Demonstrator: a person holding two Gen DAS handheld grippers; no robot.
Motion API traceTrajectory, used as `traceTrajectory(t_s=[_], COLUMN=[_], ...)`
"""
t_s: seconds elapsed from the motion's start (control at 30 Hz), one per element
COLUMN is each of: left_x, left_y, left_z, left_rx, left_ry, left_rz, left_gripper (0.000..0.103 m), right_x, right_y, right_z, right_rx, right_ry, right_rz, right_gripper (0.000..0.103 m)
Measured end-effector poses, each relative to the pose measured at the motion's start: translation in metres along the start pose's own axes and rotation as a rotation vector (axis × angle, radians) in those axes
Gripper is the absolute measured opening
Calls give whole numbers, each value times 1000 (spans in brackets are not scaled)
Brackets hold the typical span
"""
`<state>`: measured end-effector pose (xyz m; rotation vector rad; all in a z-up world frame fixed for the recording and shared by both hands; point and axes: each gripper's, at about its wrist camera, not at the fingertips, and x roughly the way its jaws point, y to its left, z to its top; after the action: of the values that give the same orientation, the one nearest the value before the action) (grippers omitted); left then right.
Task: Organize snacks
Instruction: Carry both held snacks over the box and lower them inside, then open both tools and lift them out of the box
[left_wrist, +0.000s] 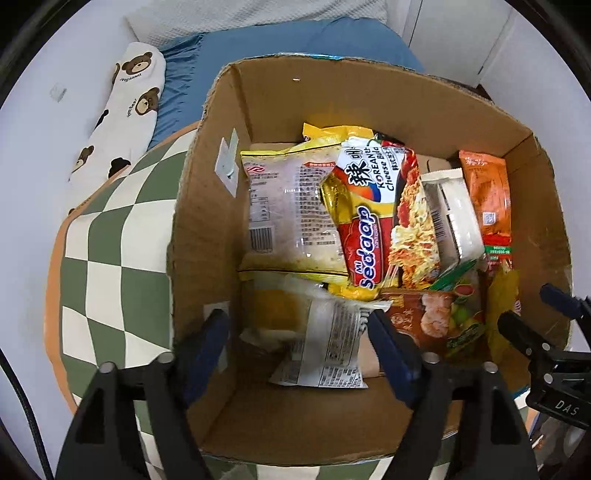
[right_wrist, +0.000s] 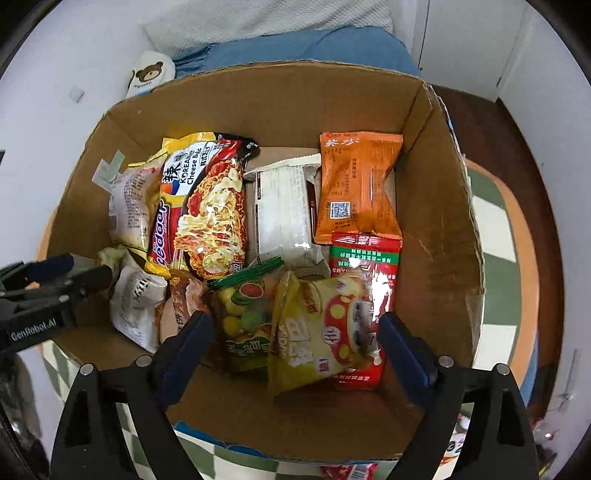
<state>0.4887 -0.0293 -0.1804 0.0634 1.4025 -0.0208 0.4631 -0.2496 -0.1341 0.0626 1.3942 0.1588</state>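
An open cardboard box (left_wrist: 207, 192) (right_wrist: 436, 221) holds several snack packets. My left gripper (left_wrist: 297, 321) hangs open over its near left corner, and a clear-wrapped pastry packet (left_wrist: 325, 343) lies loose below the fingers. Behind it lie a yellow-red noodle packet (left_wrist: 376, 221) (right_wrist: 199, 210), a white packet (right_wrist: 284, 206) and an orange packet (right_wrist: 354, 184). My right gripper (right_wrist: 295, 320) stands open over a yellow mushroom-print bag (right_wrist: 321, 332), its pads apart from the bag. A fruit candy bag (right_wrist: 243, 325) and a red packet (right_wrist: 365, 258) lie beside that bag.
The box sits on a green-and-white checkered cushion (left_wrist: 110, 258) with an orange rim. A bear-print pillow (left_wrist: 125, 110) and blue bedding (left_wrist: 277, 44) lie behind it. White cupboard doors (right_wrist: 472, 44) stand at the back right.
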Motion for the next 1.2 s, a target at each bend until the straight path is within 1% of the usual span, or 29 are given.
traceTrajectory(t_s=[0.1,0.3,0.4,0.63,0.77,0.9,1.2], left_x=[-2,-17,-33,-71,-93,-114,-153], left_y=[-2,-5,-11,-22,-28,-33,-34], left_z=[-1,-8,-17,-49,-67,-83,-108], left_rx=[-11,-50,-49,-55,-42,-24,-28], left_ry=[-8,-41,-82,-189,-257,-320,-415], left_rz=[-4,-59,-65,-109,-98,-76,-68], left_gripper=[78,78,78,78,78,78,78], right_x=[-8,-32,-44,-74,-93,-113,-155], right_y=[-9,-20,-20,-18,-17,-15,0], right_z=[-1,-6,-13,-41,-55,-70,-96], right_rx=[35,88,89,82,82,72,32], right_ry=[-26,-75,-99,-168,-218,-269,-363], right_rz=[15,42,40,20,14,-10,-43], right_gripper=[94,94,94,94,94,94,94])
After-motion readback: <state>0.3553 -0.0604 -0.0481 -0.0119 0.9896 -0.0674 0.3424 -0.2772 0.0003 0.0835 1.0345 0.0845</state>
